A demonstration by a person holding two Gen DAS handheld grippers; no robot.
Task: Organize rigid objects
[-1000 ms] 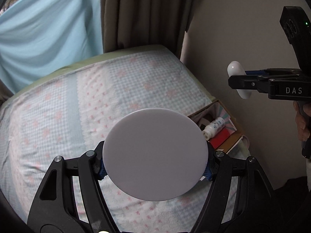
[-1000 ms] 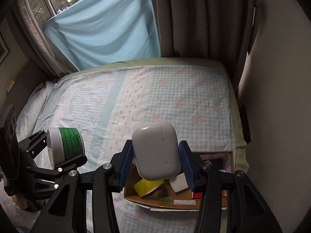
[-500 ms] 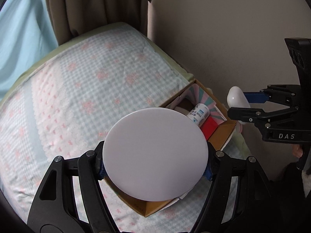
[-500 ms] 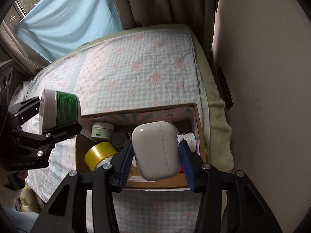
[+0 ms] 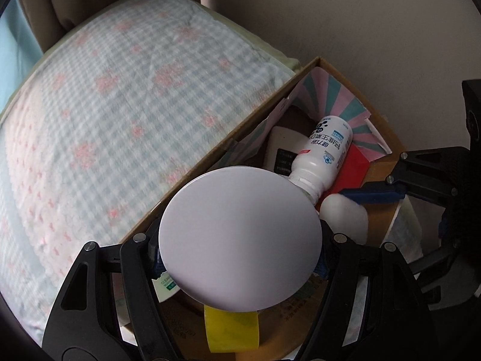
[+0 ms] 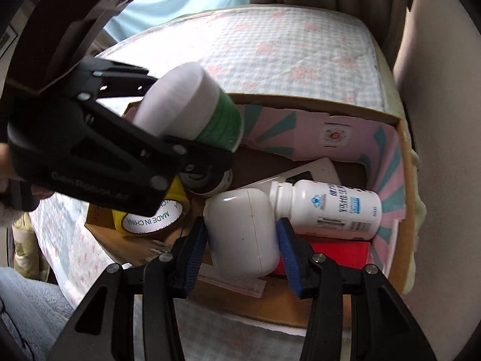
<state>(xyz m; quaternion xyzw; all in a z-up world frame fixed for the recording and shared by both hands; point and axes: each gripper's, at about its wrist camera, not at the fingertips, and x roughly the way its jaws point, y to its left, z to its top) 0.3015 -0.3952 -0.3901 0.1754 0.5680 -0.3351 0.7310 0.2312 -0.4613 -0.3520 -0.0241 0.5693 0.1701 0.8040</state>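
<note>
My left gripper (image 5: 240, 255) is shut on a white jar with a green label (image 5: 240, 234); its round white base fills that view, and it shows from the side in the right wrist view (image 6: 192, 108), held over the cardboard box (image 6: 315, 111). My right gripper (image 6: 242, 237) is shut on a white earbud case (image 6: 243, 231) and holds it inside the box, beside a white pill bottle (image 6: 330, 210). The case also shows in the left wrist view (image 5: 345, 216).
The box (image 5: 300, 81) sits on a checked bedspread (image 5: 105, 105) against the wall. Inside lie a yellow tape roll (image 6: 153, 216), a red box (image 6: 339, 252), a white flat device (image 6: 303, 174) and a dark jar (image 6: 207, 183).
Both grippers have moved from above the bed down to the box. The jar now hangs over its left part and the earbud case is lowered inside it.
</note>
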